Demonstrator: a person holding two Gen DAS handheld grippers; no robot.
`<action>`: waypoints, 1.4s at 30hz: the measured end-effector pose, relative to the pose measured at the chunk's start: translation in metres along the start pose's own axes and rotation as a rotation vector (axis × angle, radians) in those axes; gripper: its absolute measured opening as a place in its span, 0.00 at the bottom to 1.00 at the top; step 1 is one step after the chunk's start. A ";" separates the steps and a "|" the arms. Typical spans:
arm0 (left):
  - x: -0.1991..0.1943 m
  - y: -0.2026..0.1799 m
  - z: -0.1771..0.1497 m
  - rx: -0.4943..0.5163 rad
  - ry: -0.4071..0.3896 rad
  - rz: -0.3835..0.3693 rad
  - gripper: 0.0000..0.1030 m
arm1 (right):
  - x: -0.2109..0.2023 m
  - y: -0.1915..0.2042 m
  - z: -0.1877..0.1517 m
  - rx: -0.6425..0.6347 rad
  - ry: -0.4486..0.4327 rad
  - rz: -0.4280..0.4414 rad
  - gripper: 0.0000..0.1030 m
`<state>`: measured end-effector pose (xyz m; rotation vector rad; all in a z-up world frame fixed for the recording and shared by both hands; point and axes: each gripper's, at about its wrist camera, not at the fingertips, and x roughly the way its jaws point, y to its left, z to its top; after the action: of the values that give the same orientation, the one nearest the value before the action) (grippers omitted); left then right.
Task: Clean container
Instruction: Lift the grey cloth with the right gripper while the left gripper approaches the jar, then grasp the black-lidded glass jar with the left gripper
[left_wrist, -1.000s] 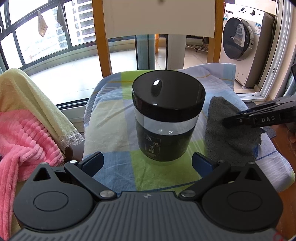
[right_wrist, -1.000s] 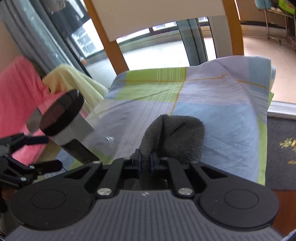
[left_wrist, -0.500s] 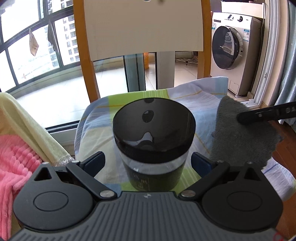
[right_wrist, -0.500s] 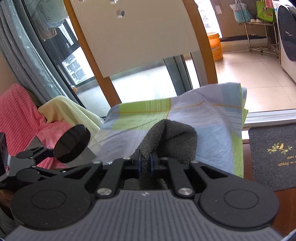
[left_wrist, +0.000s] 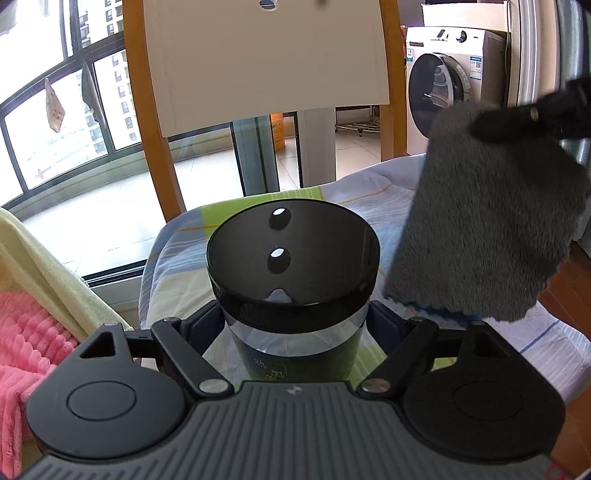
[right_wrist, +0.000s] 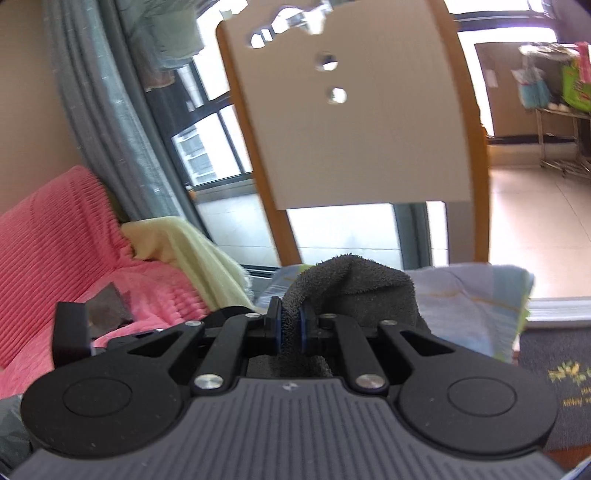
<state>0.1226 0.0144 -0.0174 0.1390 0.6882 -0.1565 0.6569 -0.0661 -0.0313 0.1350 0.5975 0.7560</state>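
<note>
A clear jar (left_wrist: 295, 343) with a black lid (left_wrist: 293, 258) and a dark label stands on the chair seat covered by a checked cloth (left_wrist: 384, 199). My left gripper (left_wrist: 293, 325) has its two fingers closed against the jar's sides just under the lid. My right gripper (right_wrist: 290, 328) is shut on a grey cloth (right_wrist: 354, 288). In the left wrist view the grey cloth (left_wrist: 484, 229) hangs from the right gripper (left_wrist: 524, 114) in the air, up and to the right of the jar.
A wooden chair back (left_wrist: 266, 59) rises behind the jar. A pink blanket (left_wrist: 22, 350) and a yellow towel (left_wrist: 44, 273) lie to the left. A washing machine (left_wrist: 443, 85) stands at the back right. A dark doormat (right_wrist: 554, 373) lies on the floor at right.
My left gripper has moved in and closed on the jar. My right gripper has lifted the grey cloth off the seat into the air.
</note>
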 end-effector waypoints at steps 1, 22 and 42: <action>0.000 0.000 0.000 -0.001 0.000 -0.001 0.82 | 0.003 0.006 0.002 -0.024 0.010 0.021 0.08; -0.002 0.006 -0.013 0.015 -0.052 -0.005 0.84 | 0.083 0.028 0.005 -0.115 0.336 0.208 0.05; 0.001 -0.008 -0.021 0.134 -0.110 0.055 0.86 | 0.134 0.023 0.010 -0.079 0.293 0.349 0.03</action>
<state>0.1088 0.0100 -0.0347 0.2756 0.5640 -0.1565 0.7254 0.0428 -0.0777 0.0553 0.8328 1.1478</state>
